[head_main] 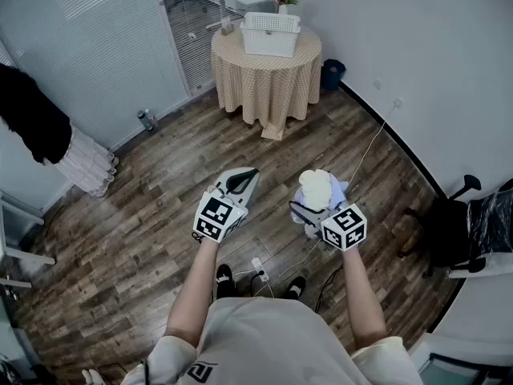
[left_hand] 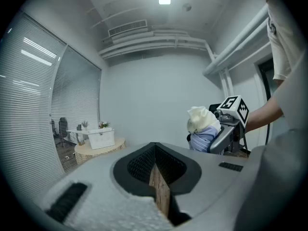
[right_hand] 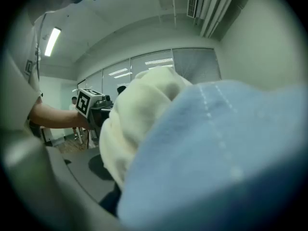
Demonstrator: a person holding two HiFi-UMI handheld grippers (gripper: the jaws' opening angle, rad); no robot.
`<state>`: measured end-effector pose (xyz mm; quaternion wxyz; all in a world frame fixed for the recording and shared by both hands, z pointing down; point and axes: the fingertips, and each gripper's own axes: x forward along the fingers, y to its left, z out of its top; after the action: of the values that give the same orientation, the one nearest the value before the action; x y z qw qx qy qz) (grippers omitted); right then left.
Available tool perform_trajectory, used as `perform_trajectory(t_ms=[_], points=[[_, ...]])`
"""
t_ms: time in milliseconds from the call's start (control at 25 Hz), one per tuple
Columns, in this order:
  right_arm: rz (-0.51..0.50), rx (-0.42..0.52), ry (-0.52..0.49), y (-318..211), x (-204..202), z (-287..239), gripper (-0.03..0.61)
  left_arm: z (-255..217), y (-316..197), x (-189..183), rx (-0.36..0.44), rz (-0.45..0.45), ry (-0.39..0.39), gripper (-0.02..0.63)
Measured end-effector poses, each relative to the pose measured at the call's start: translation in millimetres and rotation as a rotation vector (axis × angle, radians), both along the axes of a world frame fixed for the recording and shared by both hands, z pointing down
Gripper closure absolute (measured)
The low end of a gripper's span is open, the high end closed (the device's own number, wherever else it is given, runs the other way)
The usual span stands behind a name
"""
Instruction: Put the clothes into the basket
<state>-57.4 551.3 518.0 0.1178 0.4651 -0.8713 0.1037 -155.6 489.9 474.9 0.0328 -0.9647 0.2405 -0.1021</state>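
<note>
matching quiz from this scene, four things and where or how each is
1 white slatted basket
2 cream and light blue bundle of clothes
3 left gripper
4 dark blue bin

a on the floor beside the round checked-cloth table
b jaws together, empty
c on top of that table
d held in the right gripper

Pairs: 1-c, 2-d, 3-b, 4-a

the left tool [left_hand: 155, 153] has its jaws pressed together, nothing between them. beyond it on the right, the right tool [left_hand: 217, 136] clamps bunched cream and light-blue clothes [left_hand: 201, 123]. far off on the left, a white basket [left_hand: 101, 139] stands on a round, checked-cloth tabletop [left_hand: 96, 151].
</note>
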Motion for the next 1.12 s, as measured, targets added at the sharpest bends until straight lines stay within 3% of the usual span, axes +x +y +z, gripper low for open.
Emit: perform_trajectory(t_ms=[280,520,720,920,1120], points=[[0.029,0.020,-0.017,-1.3,6.2,-3.6,0.179,4.0,-4.0,2.1,-0.009,0.007,-0.005,0.601],[-0.016,0.018,-0.010,9.8,31.8,-0.1,0.179,1.3,4.0,30.4,0.007,-0.007,-0.012,0.600],[-0.098,0.035,-0.038,31.0,57.6,-4.1,0.179,3.7,13.3,39.1,0.012,-0.074,-0.047,0.600],[-0.126,0.019,-0.070,38.3,81.3,5.3,0.179,-8.3,24.4,45.5,0.056,-0.141,-0.071,0.600],[-0.137,-0.004,-0.087,41.1,104.6,15.5,0.179,-4.9,38.7,57.4,0.048,-0.167,-0.066,0.601]])
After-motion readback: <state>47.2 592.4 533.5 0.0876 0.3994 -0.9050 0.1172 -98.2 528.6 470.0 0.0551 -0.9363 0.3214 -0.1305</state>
